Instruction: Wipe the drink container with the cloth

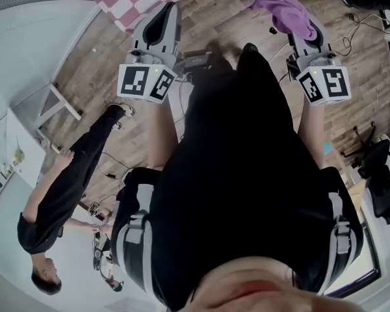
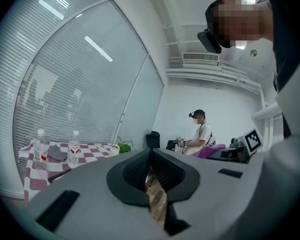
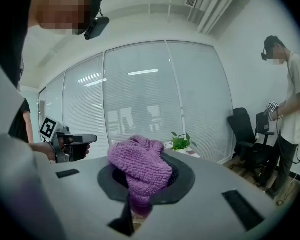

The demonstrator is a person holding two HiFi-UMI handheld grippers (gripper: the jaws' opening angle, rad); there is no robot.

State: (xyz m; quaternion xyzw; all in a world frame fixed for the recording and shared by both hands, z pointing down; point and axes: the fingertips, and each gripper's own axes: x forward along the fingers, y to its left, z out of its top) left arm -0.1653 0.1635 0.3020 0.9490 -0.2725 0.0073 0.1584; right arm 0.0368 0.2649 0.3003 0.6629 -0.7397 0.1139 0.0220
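Note:
My right gripper [image 1: 291, 26] is shut on a purple knitted cloth [image 1: 283, 8], which bunches over its jaws and hides the fingertips; in the right gripper view the cloth [image 3: 140, 168] fills the gap. My left gripper [image 1: 167, 10] is shut with nothing in it, its dark pads [image 2: 140, 170] closed together. Both grippers are held out in front of my body above the wooden floor. Two clear drink bottles [image 2: 40, 149] [image 2: 74, 149] with red labels stand on a table with a red-and-white checked cloth [image 2: 92, 149], far to the left in the left gripper view.
A grey rag [image 2: 57, 152] lies between the bottles. A person in black [image 1: 71, 174] stands at my left, another in a white shirt [image 3: 290, 109] farther off. Black office chairs [image 1: 380, 181] [image 3: 245, 134], floor cables [image 1: 370, 25], a white table frame [image 1: 52, 106] and a plant [image 3: 180, 141] are around.

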